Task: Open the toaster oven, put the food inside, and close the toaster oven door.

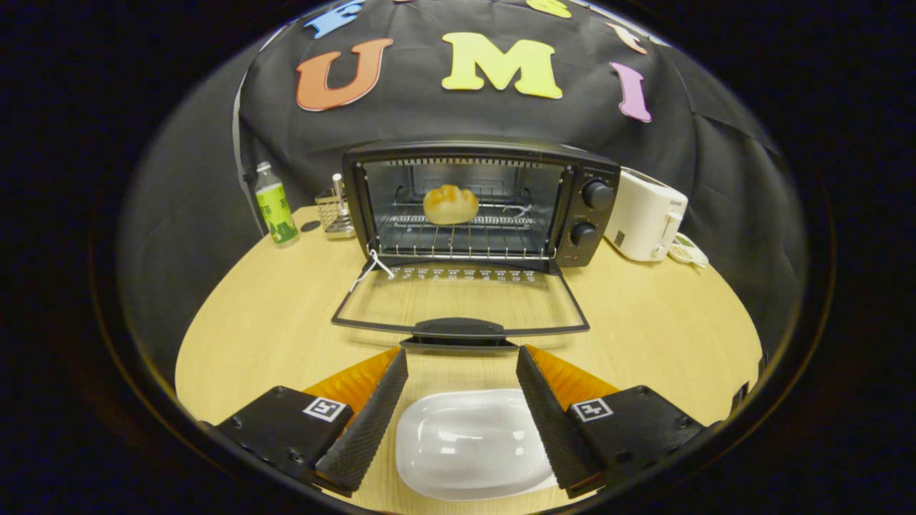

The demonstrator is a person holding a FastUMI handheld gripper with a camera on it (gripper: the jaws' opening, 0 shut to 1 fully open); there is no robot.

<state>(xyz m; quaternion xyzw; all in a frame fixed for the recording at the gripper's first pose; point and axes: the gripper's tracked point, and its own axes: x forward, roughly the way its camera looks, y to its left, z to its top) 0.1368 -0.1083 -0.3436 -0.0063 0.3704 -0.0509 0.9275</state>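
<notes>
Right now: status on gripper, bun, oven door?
Gripper open, fingers empty, above white plate. Bun on oven rack. Door down flat, handle just ahead of fingers, path clear.

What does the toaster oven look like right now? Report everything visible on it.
The toaster oven is a black box standing on the wooden table, with two round knobs stacked on its right panel. Its glass door lies fully open and flat, handle just ahead of the open claw. A bread roll sits on the wire rack inside. A white string hangs at the left hinge.
</notes>
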